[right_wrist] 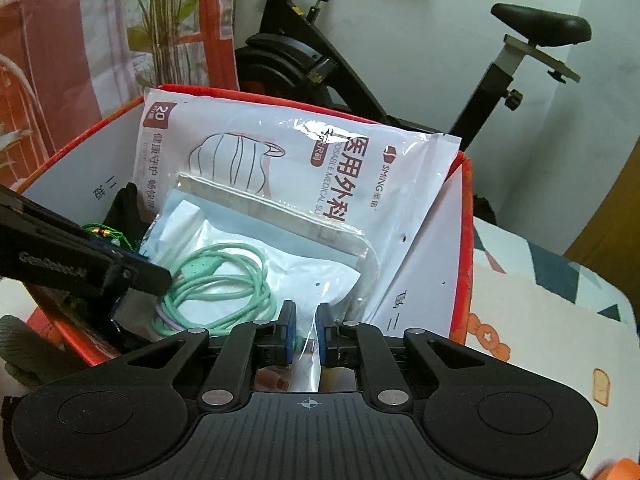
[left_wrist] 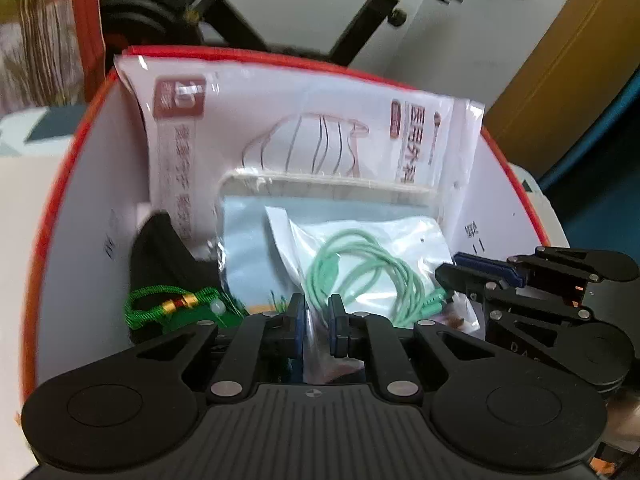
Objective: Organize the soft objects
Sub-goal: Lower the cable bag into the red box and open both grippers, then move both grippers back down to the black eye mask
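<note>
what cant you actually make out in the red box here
- Bottom of the red box: covered by the mask pack and cable bag, both views.
- Black item: half hidden behind the green cord, left view.
- Whether the left gripper and right gripper pinch the bag: the plastic is clear.

A red-rimmed box (right_wrist: 466, 216) with white inner walls holds a white mask packet (right_wrist: 320, 152) printed with dark red characters and a line-drawn mask. Ahead of the right tongs (right_wrist: 306, 330), black with blue pads, a clear bag (right_wrist: 304, 272) shows a mint-green cable (right_wrist: 224, 284). Left of the left tongs (left_wrist: 318, 326), a green cord charm (left_wrist: 168, 302) carries gold and red beads against black fabric (left_wrist: 160, 248). A black exercise bike (right_wrist: 320, 60) stands behind.
</note>
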{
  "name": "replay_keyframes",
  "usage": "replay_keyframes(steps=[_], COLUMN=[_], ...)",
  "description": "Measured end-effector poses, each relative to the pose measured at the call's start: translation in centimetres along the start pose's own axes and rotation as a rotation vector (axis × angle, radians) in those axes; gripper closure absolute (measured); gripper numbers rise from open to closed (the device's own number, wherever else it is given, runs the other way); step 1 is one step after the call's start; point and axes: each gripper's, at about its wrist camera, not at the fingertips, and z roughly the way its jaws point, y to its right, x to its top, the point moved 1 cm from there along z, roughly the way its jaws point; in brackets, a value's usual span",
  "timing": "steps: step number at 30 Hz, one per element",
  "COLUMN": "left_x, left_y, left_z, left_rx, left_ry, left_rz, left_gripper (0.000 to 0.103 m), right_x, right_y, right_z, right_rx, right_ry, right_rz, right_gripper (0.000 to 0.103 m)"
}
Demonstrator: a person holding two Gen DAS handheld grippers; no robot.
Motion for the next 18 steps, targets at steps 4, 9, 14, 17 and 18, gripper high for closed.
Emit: replay_keyframes(steps=[4, 9, 14, 17, 18], left_x=[0.0, -0.1, -1.2, -2.5, -2.8], left_y=[-0.2, 0.0, 0.9, 1.5, 1.8], left_z=[-2.1, -4.6, -7.4, -9.5, -9.9], left_rx=[-0.006, -0.001, 0.04, 0.062, 0.068], left_ry=[0.09, 0.168, 0.25, 0.314, 0.327], left_rz=[0.017, 0.029, 0.095, 0.131, 0.141], left_gripper=[0.058, 0.054, 0.02, 0.005, 0.005], right_x=[0.0, 0.0, -0.1, -0.7, -0.9], right_y=[-0.4, -0.5, -0.2, -0.3, -0.4], right_z=[-0.1, -1.5, -3.8, -5.5, -6.0], right_rx=[-0.04, -0.061, -0.041, -0.051, -0.052], right_ry=[0.012, 0.072, 0.157, 0.223, 0.244], right_rz=[-0.019, -0.029, -0.005, -0.008, -0.01], right_gripper=[0.082, 0.063, 0.032, 0.005, 0.001])
